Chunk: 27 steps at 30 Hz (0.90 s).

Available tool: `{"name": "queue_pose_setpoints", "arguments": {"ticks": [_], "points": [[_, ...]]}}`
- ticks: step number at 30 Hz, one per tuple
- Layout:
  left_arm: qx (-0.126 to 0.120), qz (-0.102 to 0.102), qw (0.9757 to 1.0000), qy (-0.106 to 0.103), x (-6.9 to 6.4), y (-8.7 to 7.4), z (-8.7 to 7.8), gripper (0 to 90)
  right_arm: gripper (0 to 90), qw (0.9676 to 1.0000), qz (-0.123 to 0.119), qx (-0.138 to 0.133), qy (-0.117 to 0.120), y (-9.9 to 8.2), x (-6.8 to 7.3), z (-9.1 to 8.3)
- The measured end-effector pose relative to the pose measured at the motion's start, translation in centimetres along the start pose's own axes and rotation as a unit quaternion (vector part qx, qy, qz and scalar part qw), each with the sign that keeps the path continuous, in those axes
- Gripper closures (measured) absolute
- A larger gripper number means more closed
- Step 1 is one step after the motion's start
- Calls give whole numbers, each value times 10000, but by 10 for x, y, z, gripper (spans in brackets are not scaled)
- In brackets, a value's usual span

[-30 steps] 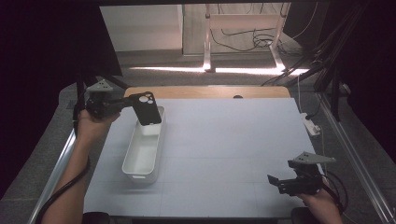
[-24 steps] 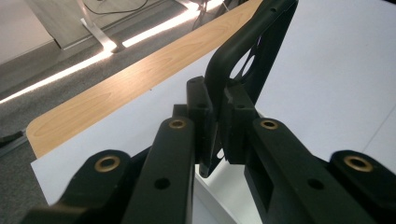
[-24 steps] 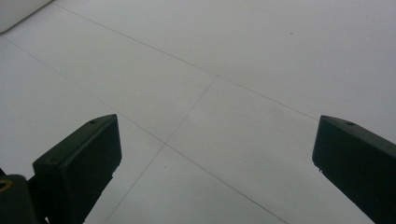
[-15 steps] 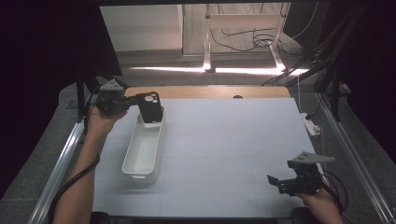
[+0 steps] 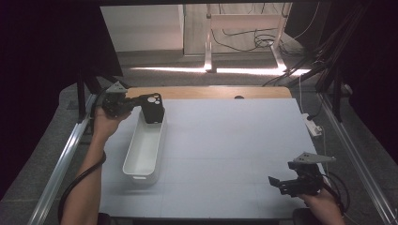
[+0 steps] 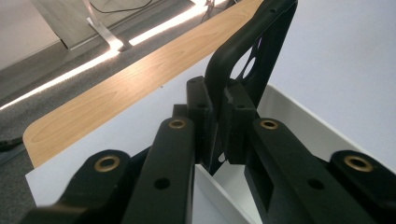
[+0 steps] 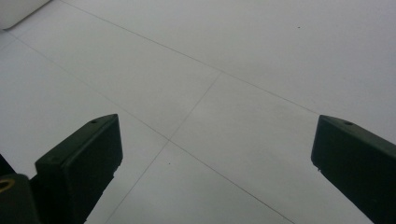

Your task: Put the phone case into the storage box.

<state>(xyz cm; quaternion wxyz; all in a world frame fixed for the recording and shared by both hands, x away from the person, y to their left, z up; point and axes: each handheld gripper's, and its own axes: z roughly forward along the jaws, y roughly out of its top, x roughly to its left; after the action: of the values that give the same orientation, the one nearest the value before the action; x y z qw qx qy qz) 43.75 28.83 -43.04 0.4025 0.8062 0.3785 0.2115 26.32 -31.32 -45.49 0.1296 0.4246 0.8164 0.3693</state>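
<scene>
phone case (image 5: 152, 108) — over white tray (image 5: 143, 152) | white tabletop (image 5: 225, 150) — dark room

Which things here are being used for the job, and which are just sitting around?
In use:
- black phone case, pinched by the left gripper
- white bin below the case

Just about:
- right gripper, open over the bare table
- power strip at the table's edge

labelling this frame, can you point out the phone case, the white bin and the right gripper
phone case (image 5: 153, 108): high view, on its black back below the camera cutout
white bin (image 5: 142, 151): high view, on its bare inner floor
right gripper (image 5: 276, 183): high view, midway between its open fingertips
</scene>
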Motion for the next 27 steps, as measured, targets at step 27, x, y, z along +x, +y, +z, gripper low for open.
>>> {"name": "queue_pose_setpoints", "arguments": {"ticks": [27], "points": [[-254,-567,9979,207,12,-11,17,758,22,10000,10,13,45,0,-1,0]]}}
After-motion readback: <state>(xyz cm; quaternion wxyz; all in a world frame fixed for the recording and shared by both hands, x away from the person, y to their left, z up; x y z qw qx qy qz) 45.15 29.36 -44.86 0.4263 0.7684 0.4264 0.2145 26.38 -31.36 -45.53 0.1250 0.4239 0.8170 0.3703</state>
